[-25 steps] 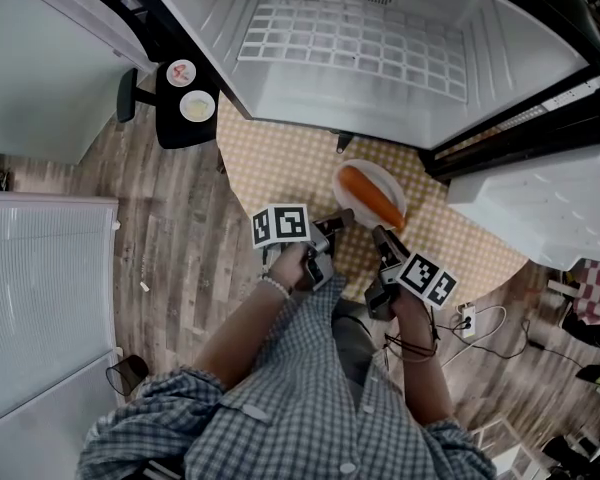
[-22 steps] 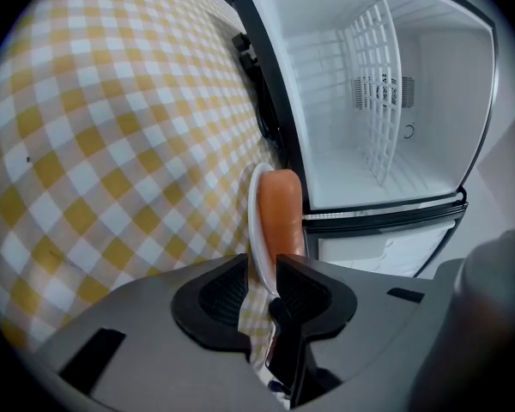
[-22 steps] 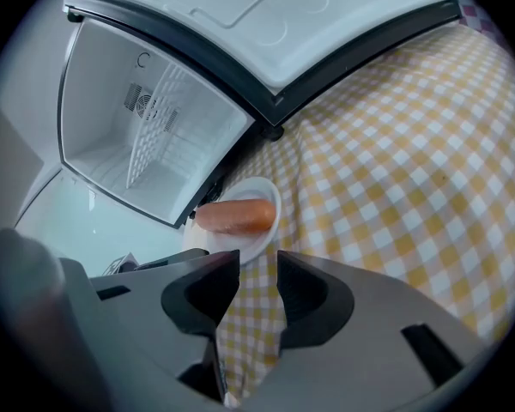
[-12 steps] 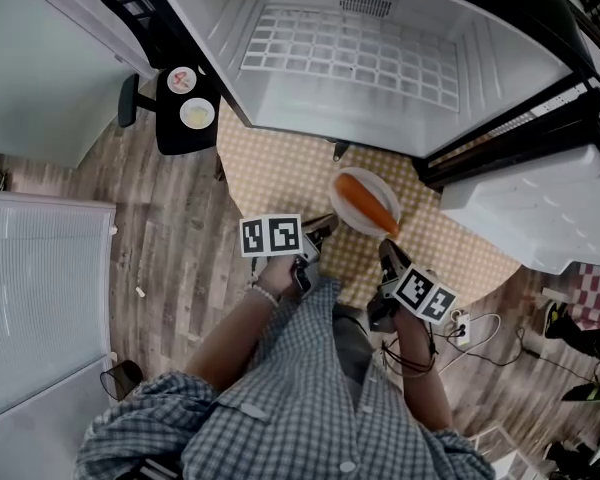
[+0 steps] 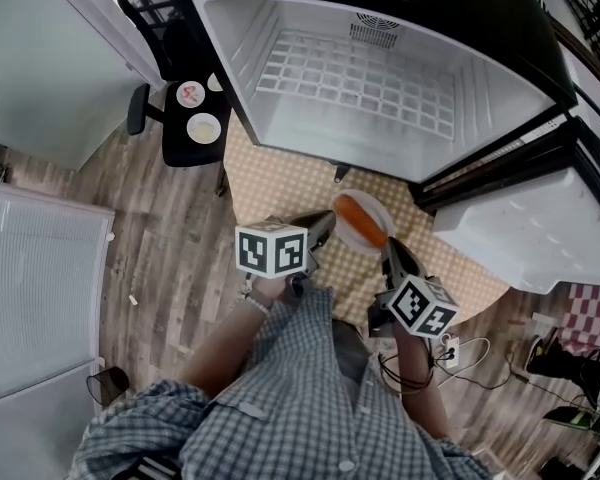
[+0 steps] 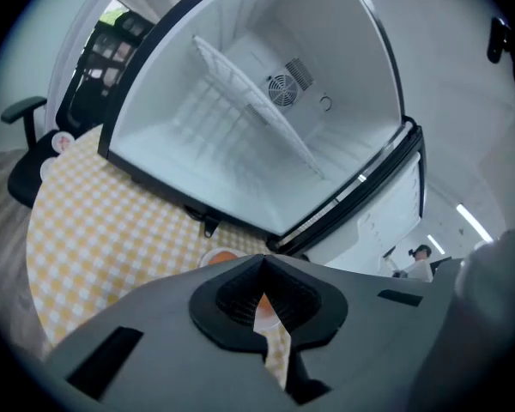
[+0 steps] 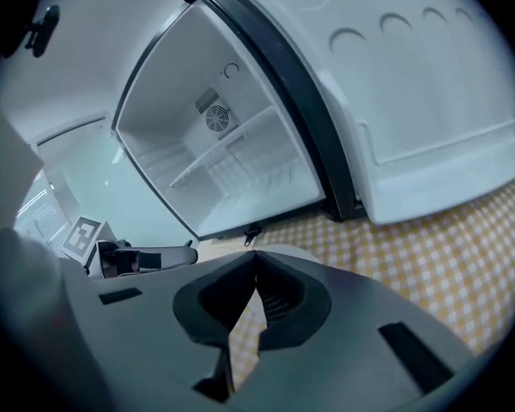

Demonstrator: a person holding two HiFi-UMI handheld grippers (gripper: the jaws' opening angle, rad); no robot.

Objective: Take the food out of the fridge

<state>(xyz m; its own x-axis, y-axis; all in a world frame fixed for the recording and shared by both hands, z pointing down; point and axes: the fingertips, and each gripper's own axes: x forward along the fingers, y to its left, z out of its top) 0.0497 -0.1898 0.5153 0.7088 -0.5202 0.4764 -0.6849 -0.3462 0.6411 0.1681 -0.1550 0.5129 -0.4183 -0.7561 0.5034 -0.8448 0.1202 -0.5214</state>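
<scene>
**poster1:** If you start at the far left, there's a black chair (image 5: pixel 185 133) pulled away from the desk (image 5: pixel 270 173), with a couple of small dishes (image 5: pixel 202 126) on the seat. I'd guess that's unrelated. Next comes the left gripper (image 5: pixel 320 226), hanging low over the checked cloth. Why is it just sitting there?

**poster2:** It looks idle to me. In its own view the jaw tips are pressed together with nothing between them. You only see a bit of orange and white through the hollow behind the tips. It points at the plate (image 5: pixel 380 206) from just beside it and isn't touching it.

**poster1:** And the plate is where the food is?

**poster2:** Yep, the carrot (image 5: pixel 360 218) lies on it. The plate is on the desk right in front of the open fridge (image 5: pixel 280 28), between the two grippers. It's clear of the fridge's lower edge, which is probably why it sits there: easy to reach and out of the cavity.

**poster1:** What about the right gripper (image 5: pixel 390 250)?

**poster2:** Same deal. It's closed on nothing and angled in from the other side of the plate. The wire shelf (image 5: pixel 360 78) inside is bare, so I'd call the job basically done. The white door (image 5: pixel 520 228) hangs wide open on the right, which leaves room to work.
</scene>
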